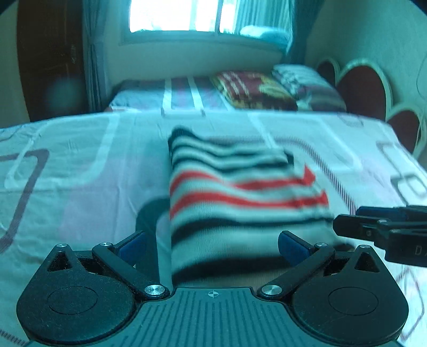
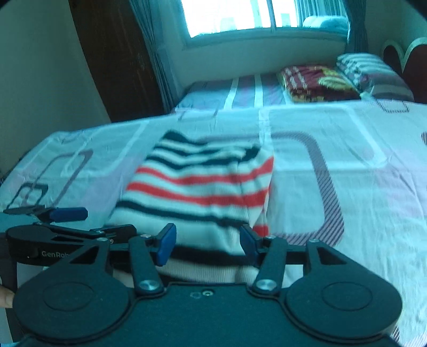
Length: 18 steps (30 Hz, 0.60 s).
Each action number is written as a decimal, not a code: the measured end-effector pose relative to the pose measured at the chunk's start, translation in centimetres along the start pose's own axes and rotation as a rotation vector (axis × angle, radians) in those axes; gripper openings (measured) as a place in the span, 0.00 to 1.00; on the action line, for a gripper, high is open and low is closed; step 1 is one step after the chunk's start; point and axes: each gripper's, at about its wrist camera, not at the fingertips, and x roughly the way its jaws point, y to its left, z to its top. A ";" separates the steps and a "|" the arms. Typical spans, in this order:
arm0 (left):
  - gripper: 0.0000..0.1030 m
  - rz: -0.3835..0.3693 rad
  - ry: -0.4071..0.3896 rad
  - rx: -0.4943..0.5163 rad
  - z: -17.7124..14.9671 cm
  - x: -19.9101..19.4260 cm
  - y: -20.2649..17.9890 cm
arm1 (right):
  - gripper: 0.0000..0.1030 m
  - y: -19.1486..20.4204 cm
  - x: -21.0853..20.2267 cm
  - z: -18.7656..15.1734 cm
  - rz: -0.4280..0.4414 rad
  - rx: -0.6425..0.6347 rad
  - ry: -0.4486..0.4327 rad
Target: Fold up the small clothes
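A folded knit garment with navy, red and white stripes [image 1: 240, 197] lies flat on a pale bed sheet printed with rounded pink and grey rectangles [image 1: 80, 165], its near hem just ahead of both tools.

The left gripper [image 1: 212, 244] hangs above that hem with its 2 blue-padded fingers [image 1: 289, 244] spread wide, nothing pinched between them. The right gripper [image 2: 206, 239] sits beside it over the same edge, its jaws parted on either side of the cloth; the pads do not press on the fabric. Each tool shows at the edge of the other's view.

Beyond lie a red patterned folded blanket [image 2: 315, 81] and a striped pillow [image 2: 373, 74] under a bright window [image 1: 181, 16].
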 end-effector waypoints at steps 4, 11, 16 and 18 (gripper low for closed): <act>1.00 0.058 0.031 -0.022 1.1 2.8 0.6 | 0.44 0.0 2.7 1.0 -0.064 -0.054 0.016; 1.00 0.044 0.063 -0.039 -0.4 6.2 1.4 | 0.45 -1.8 6.9 -1.1 -0.093 -0.025 0.082; 1.00 0.023 0.093 -0.082 0.1 6.6 2.0 | 0.48 -2.8 6.6 -0.5 -0.048 0.011 0.088; 1.00 0.029 0.085 -0.079 0.4 6.5 1.7 | 0.50 -3.2 6.0 -0.2 -0.023 0.055 0.072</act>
